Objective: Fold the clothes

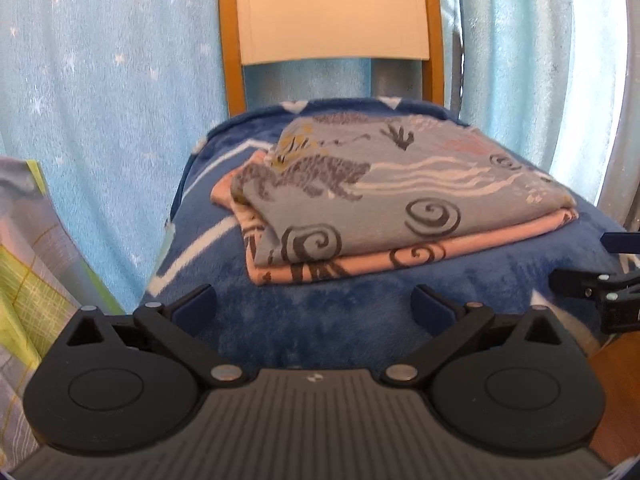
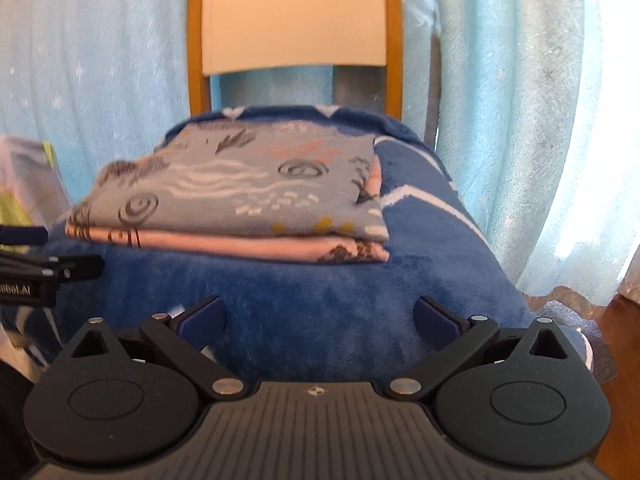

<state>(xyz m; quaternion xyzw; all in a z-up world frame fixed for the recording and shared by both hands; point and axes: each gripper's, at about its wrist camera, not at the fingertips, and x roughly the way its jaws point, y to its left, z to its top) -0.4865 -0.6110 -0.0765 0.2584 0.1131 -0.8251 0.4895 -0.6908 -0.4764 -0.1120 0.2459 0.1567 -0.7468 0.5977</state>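
At far left, a draped cloth with a yellow-green and grey check pattern (image 1: 24,280), hanging just beside the seat and untouched. Next, the left black two-finger gripper (image 1: 314,306), jaws spread wide and empty, hovering over the near edge of the fuzzy dark-blue blanket with white zigzag lines (image 1: 320,320) that covers the seat. In the middle, on that blanket and apart from both tools, the folded grey garment printed with black spirals, white waves and a spotted animal (image 1: 380,200), resting squarely on top of a folded pink garment with dark printed figures (image 1: 440,250); the pink one peeking out along the near and left edges. Behind, a wooden chair back with an orange frame and cream panel (image 1: 332,12), and pale blue curtains with small stars (image 1: 100,80) on both sides. At right, the right black two-finger gripper (image 2: 318,318), likewise released and holding nothing, level with its partner. Judged from the neat stack, folding probably finished or close to it. Risks from here: a jaw dipping low and snagging the plush blanket, dragging the stack askew; a one-sided nudge sliding the grey layer off the pink; a pinch catching only the top ply and opening the fold.
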